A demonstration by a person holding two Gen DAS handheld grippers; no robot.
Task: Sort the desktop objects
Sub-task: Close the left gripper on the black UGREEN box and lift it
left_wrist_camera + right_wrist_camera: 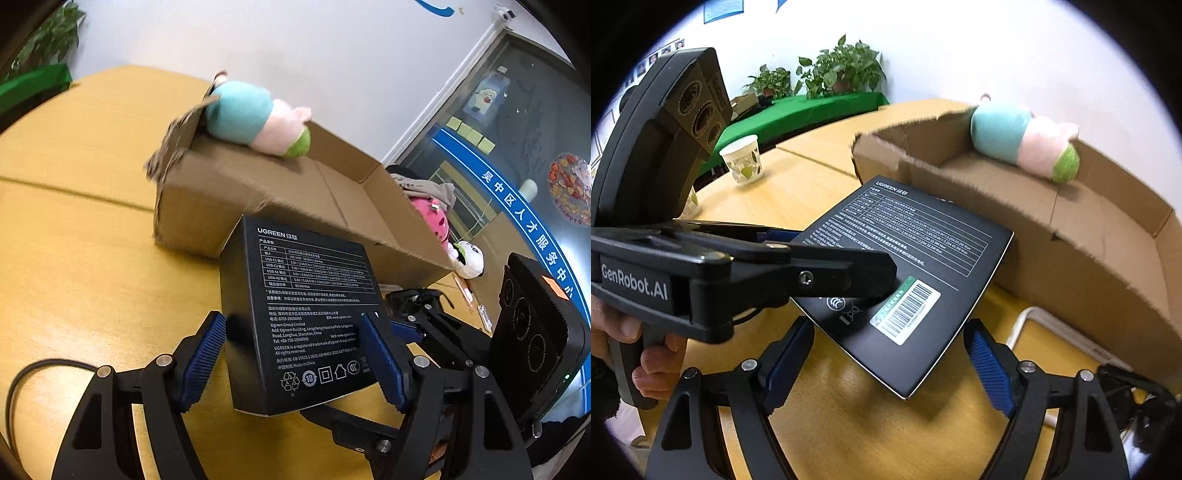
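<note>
Left tongs (295,354) clamp black box (299,295) above yellow table (74,240); right tongs (890,369) apart.

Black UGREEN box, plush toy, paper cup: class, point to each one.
Black UGREEN box (295,295): left wrist view, printed face.
Plush toy (1001,129): right wrist view, teal body.
Paper cup (743,160): right wrist view, side wall.

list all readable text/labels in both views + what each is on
"UGREEN" – top of the black box held in the left tongs
"USB-C1", "USB-C2", "Ugreen Group Limited", "Made in China" – same face
"10" – circled symbol near that face's bottom edge
"GenRobot.AI" – side of the left handheld unit
"人才服务中心" – blue band on the glass
Barcode sticker digits, spec-table values: too small to read
</note>
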